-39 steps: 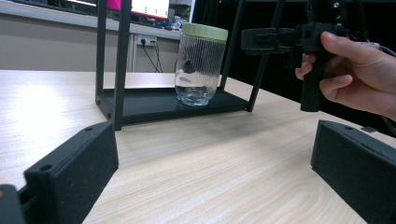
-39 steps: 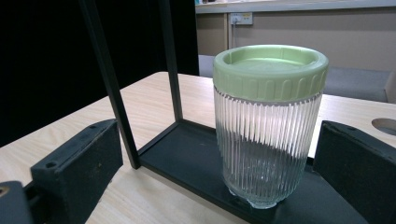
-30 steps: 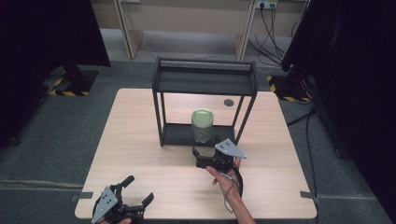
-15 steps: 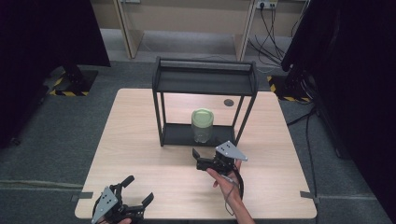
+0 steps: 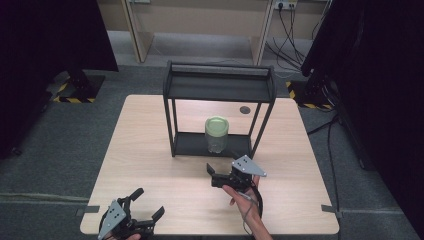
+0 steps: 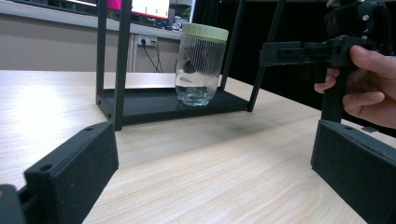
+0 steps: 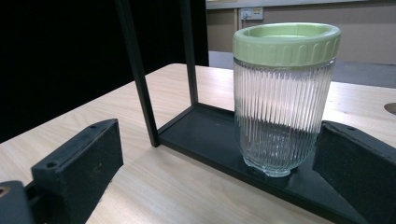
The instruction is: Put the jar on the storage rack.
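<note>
Right, my right gripper [image 5: 216, 176] is spread wide just short of the ribbed glass jar [image 5: 216, 134] on the rack's [image 5: 218, 90] bottom shelf, left gripper [image 5: 145, 207] idle and unclenched at the table's [image 5: 150, 135] near edge, so I'd centre the jaws below the green lid [image 7: 286, 41] before closing.

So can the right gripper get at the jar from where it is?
Probably yes. The right gripper is open and faces the jar on the rack's lower shelf; bare table lies between them, though the front right post stands close beside.
</note>
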`<state>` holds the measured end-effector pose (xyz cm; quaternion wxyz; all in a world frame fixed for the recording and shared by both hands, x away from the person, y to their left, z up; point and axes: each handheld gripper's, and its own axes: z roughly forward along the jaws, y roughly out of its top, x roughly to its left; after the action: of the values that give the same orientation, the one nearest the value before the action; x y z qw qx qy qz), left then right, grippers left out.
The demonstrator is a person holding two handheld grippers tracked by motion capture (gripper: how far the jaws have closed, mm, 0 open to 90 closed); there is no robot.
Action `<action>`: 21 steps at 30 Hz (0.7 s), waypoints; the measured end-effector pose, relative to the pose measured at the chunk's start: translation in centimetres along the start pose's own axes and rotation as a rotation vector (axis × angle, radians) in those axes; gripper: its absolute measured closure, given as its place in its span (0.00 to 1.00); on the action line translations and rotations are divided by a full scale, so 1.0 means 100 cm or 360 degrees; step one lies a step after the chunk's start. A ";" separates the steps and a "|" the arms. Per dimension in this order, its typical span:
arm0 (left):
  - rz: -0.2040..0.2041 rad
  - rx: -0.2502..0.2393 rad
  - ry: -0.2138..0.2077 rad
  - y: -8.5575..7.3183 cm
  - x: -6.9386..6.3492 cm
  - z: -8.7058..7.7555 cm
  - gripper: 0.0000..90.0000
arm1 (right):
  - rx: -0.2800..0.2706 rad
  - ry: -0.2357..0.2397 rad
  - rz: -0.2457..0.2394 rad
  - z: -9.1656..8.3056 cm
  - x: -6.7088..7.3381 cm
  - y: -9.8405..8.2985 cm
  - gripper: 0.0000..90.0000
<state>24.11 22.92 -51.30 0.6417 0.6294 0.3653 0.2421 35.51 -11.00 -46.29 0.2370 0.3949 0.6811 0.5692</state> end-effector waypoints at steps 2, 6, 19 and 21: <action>0.0003 0.0000 -0.0001 0.000 0.000 0.000 0.00 | 0.0000 0.0004 -0.0004 -0.002 0.001 -0.001 0.02; 0.0003 0.0000 0.0000 0.000 0.000 0.000 0.00 | -0.0003 0.0010 -0.0009 -0.005 0.003 -0.001 0.02; 0.0005 0.0002 0.0001 0.000 -0.001 0.000 0.00 | 0.0001 0.0028 -0.0006 -0.013 0.007 -0.006 0.02; 0.0006 0.0001 0.0002 0.000 0.000 0.000 0.00 | 0.0002 0.0033 -0.0007 -0.014 0.008 -0.006 0.02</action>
<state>24.10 22.88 -51.30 0.6408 0.6302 0.3647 0.2434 33.81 -11.24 -46.46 0.2310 0.3876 0.6847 0.5724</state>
